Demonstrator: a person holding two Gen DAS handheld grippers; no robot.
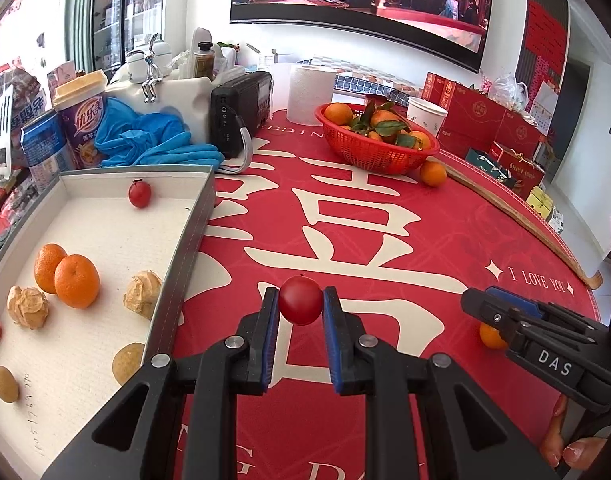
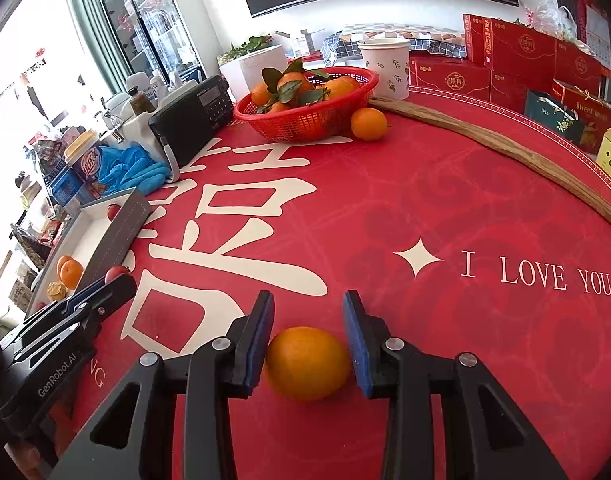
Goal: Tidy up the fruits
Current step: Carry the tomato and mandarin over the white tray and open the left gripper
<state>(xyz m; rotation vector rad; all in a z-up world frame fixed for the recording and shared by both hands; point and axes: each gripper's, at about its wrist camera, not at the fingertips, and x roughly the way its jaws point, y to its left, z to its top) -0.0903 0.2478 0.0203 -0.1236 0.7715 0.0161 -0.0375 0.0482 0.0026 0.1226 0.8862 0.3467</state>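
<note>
Gripping cherry tomato [image 1: 300, 305], left claw [image 1: 300, 307] clamped; right claw [image 2: 308, 336] wide, orange [image 2: 307, 363] between fingers.

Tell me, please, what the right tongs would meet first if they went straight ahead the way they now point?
The orange lying on the red tablecloth. It already sits between the open fingers of the right tongs, so pushing on would probably seat it deeper in the gap; beyond it the cloth looks bare for a stretch.
</note>
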